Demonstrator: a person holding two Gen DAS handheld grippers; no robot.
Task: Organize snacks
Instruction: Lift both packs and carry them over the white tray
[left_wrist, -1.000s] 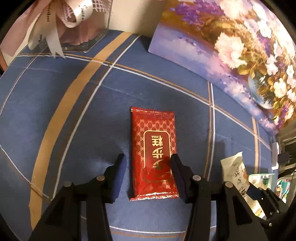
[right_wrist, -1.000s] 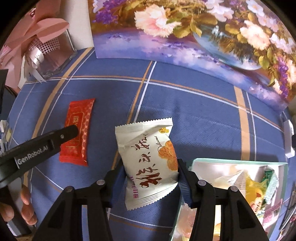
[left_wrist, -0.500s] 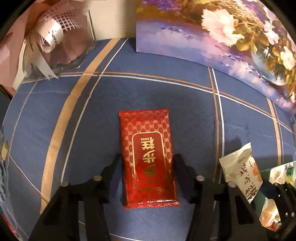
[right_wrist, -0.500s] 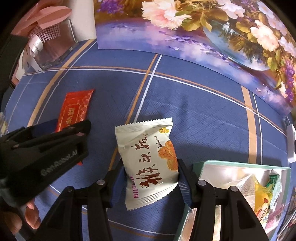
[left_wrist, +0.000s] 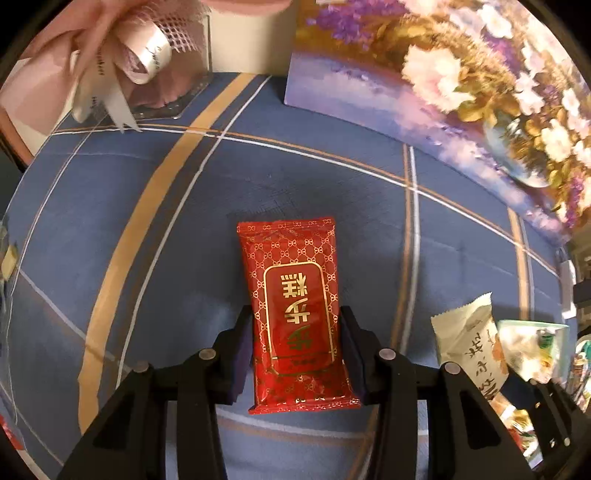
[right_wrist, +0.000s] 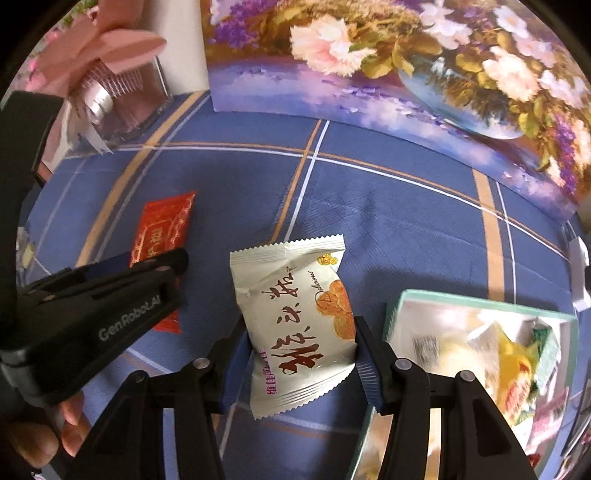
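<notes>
Lettering "GenRobot.AI" on left tongs (right_wrist: 162, 273); red packet (left_wrist: 297, 314) gold-charactered.

1. Blue tablecloth (left_wrist: 155, 280) with tan and white crossing stripes covers the whole surface.
2. Floral painting (right_wrist: 424, 74) stands along the far edge, its bottom edge on the cloth.
3. Clear box with pink ribbon bow (left_wrist: 147, 70) sits at the far left corner.
4. Mint-rimmed tray (right_wrist: 480, 300) full of wrapped snacks rests at the near right.
5. Red packet (left_wrist: 295, 310) and white packet (right_wrist: 299, 325): can't tell whether either touches the cloth.
</notes>
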